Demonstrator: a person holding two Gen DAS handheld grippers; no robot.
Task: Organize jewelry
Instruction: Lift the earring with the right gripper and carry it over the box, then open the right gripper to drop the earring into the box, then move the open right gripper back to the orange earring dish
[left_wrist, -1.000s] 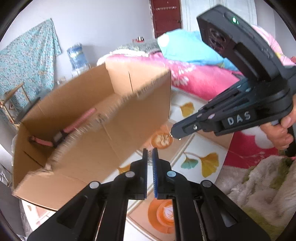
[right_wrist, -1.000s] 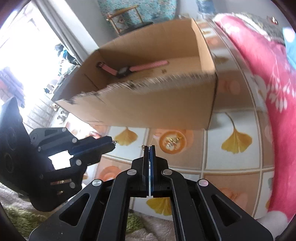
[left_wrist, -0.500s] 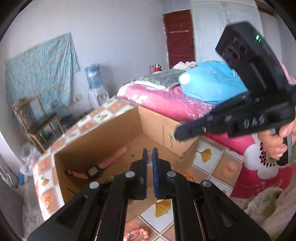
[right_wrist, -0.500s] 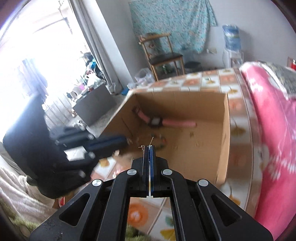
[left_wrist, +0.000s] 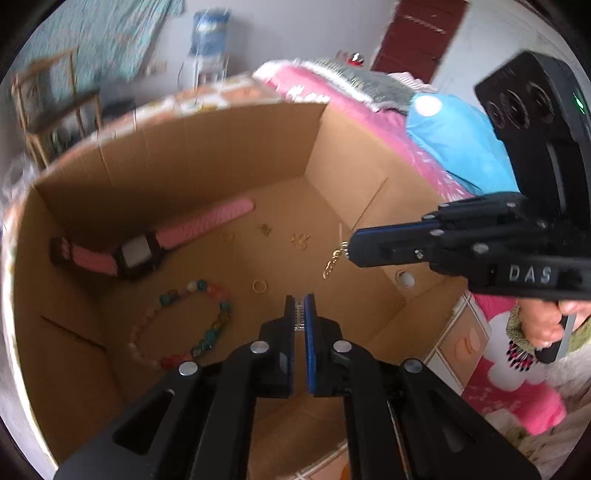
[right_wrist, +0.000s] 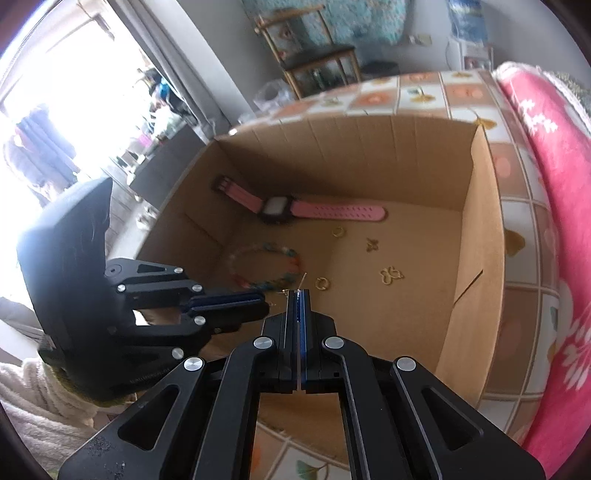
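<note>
- Right gripper (right_wrist: 297, 295): jaws pressed together on a small gold dangling earring (left_wrist: 334, 260); its chain hangs free below the tips, over the inside of the open brown cardboard box (left_wrist: 207, 147). Judged: held above the floor so that it can be dropped among the other pieces.
- Left gripper (left_wrist: 300, 306): fingers nearly closed with a thin gap; a small ridged metal piece shows between them, too small to identify. Poised over the box's near side.
- On the box floor: pink-strapped square-faced watch (right_wrist: 280, 210) along the far wall; multicoloured bead bracelet (left_wrist: 192, 321) near the left gripper; several small gold earrings (right_wrist: 391, 275) scattered apart, likely kept separate to avoid tangling.
- Box stands on floral-tiled floor (right_wrist: 417, 92), beside a pink blanket (right_wrist: 554, 166).
- Stage, judged: collection well along; release pending.
</note>
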